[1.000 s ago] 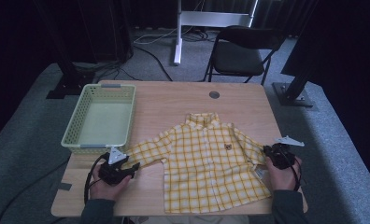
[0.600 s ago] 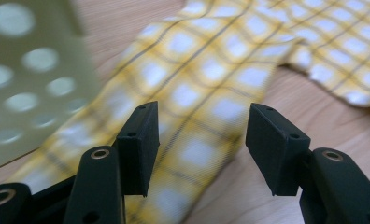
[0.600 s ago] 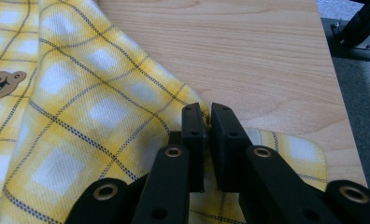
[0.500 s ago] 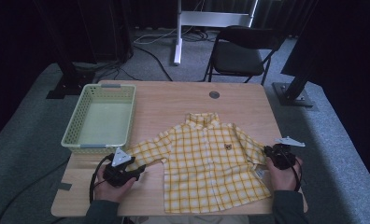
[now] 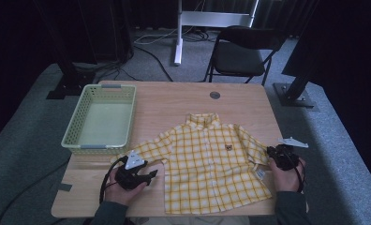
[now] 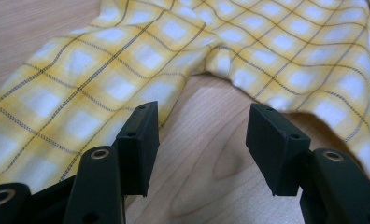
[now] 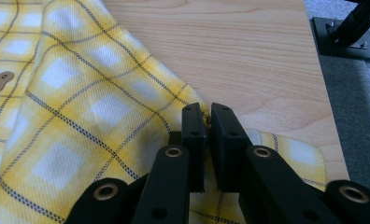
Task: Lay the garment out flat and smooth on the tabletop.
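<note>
Beside the shirt [image 5: 211, 164], your left gripper [image 6: 199, 140] gapes empty while your right gripper [image 7: 207, 135] pinches its sleeve; pulling could bunch it.

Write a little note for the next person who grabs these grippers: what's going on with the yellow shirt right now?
Right gripper: jaws shut on the shirt's sleeve edge near the table's right side.
Left gripper: jaws open, beside the other sleeve, gripping nothing.
Shirt lies flat, front up; basket at far left holds nothing.
Done: one sleeve gripped. Left: probably grip the other sleeve, fold, then perhaps basket it.
</note>
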A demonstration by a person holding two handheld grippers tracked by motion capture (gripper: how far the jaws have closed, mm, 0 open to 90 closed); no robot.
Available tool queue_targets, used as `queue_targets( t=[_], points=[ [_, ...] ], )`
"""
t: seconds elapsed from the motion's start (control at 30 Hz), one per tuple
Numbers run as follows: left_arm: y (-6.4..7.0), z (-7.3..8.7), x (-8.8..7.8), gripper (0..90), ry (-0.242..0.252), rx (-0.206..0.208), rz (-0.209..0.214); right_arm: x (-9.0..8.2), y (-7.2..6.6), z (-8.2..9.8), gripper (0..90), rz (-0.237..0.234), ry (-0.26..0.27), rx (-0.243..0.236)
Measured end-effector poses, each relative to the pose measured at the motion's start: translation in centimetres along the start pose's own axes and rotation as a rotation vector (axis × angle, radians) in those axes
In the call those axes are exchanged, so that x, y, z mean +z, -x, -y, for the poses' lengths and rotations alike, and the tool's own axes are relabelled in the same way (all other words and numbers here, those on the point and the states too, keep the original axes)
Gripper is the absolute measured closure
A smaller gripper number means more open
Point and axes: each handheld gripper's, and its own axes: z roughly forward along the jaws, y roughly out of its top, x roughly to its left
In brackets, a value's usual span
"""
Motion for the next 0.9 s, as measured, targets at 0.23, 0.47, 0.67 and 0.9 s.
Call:
queue_targets(
  t=[0.23, 0.47, 0.67, 0.9],
  points=[
    [0.01, 0.07, 0.14, 45.2, -0.006, 0.002, -0.004, -0.06, -0.04, -0.08, 84.1, 0.0, 0.002, -0.004],
    [0.1, 0.09, 0.31, 44.7, -0.012, 0.008, -0.009, -0.06, -0.05, -0.08, 84.1, 0.0, 0.002, -0.005],
    [0.1, 0.1, 0.34, 44.3, -0.01, 0.009, -0.01, -0.17, 0.14, -0.14, 84.1, 0.004, 0.003, -0.003],
    [0.17, 0.11, 0.39, 43.4, -0.009, 0.013, -0.014, -0.55, 0.63, -0.19, 84.1, 0.013, 0.012, 0.006]
  ],
)
